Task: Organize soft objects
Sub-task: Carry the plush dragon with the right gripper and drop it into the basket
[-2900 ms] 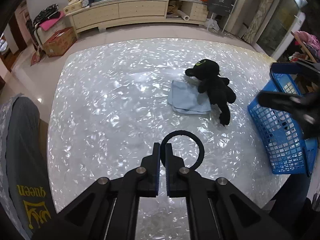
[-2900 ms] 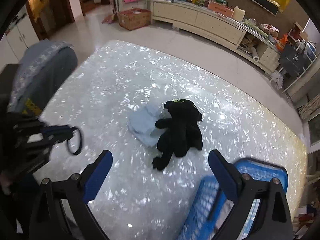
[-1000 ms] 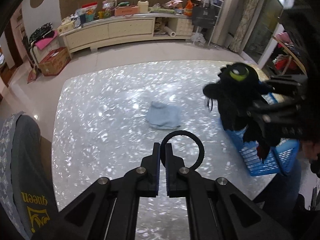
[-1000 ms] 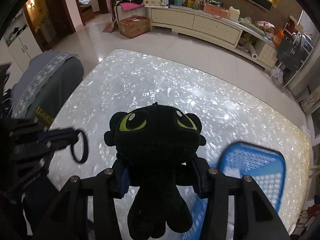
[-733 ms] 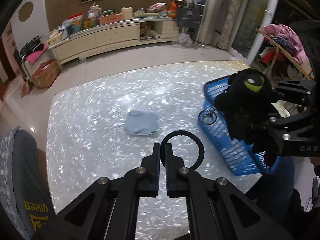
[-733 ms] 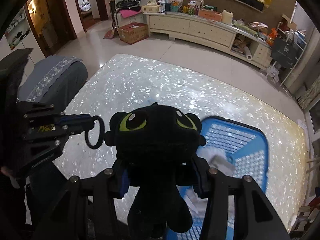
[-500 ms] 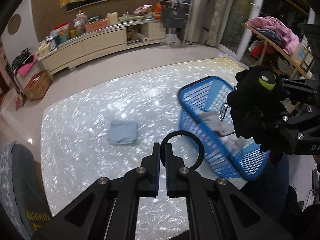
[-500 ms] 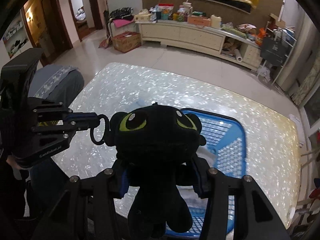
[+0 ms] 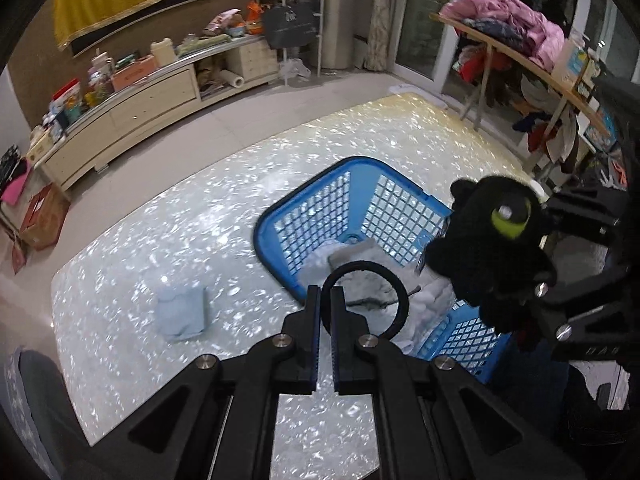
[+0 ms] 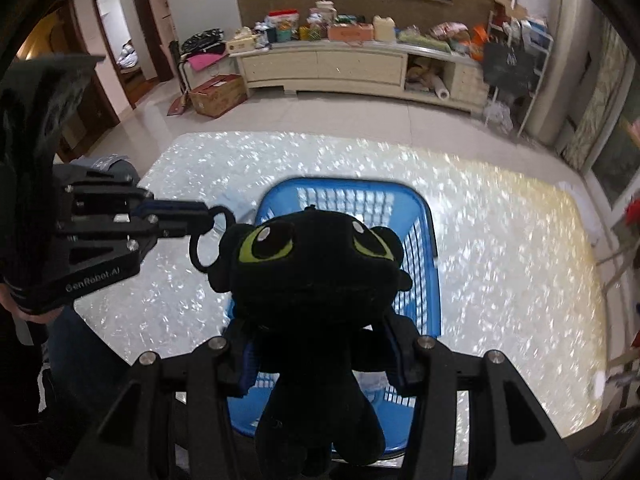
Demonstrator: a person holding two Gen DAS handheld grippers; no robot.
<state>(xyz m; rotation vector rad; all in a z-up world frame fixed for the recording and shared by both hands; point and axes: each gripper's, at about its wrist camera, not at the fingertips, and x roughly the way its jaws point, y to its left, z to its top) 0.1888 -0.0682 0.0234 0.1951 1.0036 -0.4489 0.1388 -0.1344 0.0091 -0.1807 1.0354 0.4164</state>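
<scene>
The right hand-held gripper [image 10: 320, 356] is clamping the black plush toy [image 10: 316, 280] around its body, jaws partly open around the bulk, and the toy, which was lying on the tabletop [image 9: 192, 216] beside the cloth moments ago, is now hanging directly above the blue basket [image 9: 352, 208] (so a release here would probably drop it in). The left hand-held gripper [image 9: 325, 312] is fully shut on a black hair tie [image 9: 366, 300], also brought over the basket's near rim. The basket, standing toward the tabletop's right edge, is already holding white and grey fabric pieces [image 9: 360, 268]. Farther left, toward the middle of the tabletop, the folded light-blue cloth [image 9: 182, 312] is still lying outside it, waiting its turn.
</scene>
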